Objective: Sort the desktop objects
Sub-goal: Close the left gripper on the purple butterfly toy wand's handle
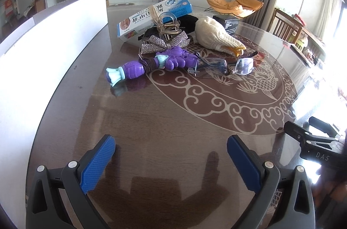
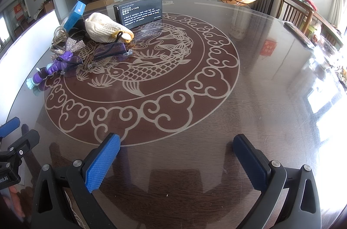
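A pile of objects lies on the round brown table (image 1: 173,120). In it are a purple toy (image 1: 151,64), clear glasses (image 1: 221,67), a cream knitted pouch (image 1: 214,35), a sparkly bow (image 1: 164,43), a clear hair claw (image 1: 168,23), a blue-white box (image 1: 151,16) and a black box (image 2: 138,11). My left gripper (image 1: 171,147) stands open well short of the pile, nothing between its fingers. My right gripper (image 2: 176,144) is open too, over bare table right of the pile; the pouch (image 2: 106,30) and toy (image 2: 52,69) lie far to its left.
A tall white bin wall (image 1: 54,34) stands at the table's left edge, close to the toy. Part of the other gripper's black body (image 1: 316,146) shows at the right of the left wrist view. Wooden chairs (image 2: 297,10) stand beyond the far right rim.
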